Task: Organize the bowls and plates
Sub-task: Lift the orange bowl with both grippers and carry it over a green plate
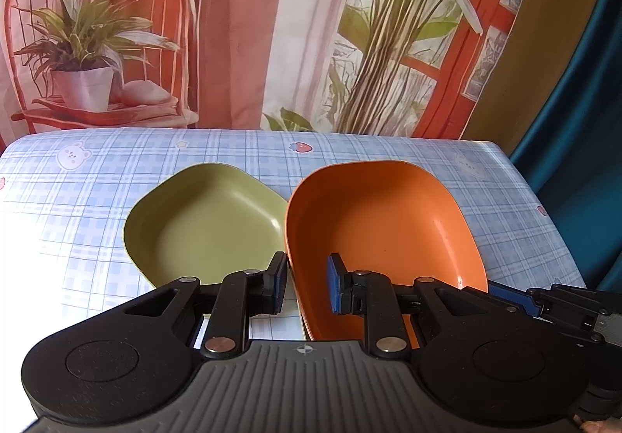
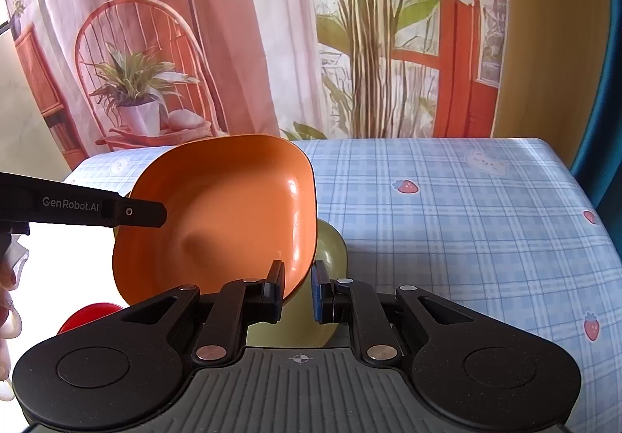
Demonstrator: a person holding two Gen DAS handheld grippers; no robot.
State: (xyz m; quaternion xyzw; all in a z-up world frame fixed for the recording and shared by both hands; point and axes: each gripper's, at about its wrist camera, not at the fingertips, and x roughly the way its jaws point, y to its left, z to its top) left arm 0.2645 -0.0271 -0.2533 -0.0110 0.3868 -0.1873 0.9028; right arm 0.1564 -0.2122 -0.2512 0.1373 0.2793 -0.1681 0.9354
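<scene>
Orange bowl (image 2: 217,215) rim between right claw (image 2: 297,291) fingers

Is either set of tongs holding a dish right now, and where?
Both tongs straddle the orange bowl's near rim, jaws apart; neither clearly grips it.

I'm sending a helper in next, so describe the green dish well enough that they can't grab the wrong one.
Find the table under the blue plaid cloth with bears and strawberries. Two rounded-square dishes sit mid-table, side by side. Take the olive-green dish, flat on the cloth left of the tilted orange dish; it is the shallower and paler one.
</scene>
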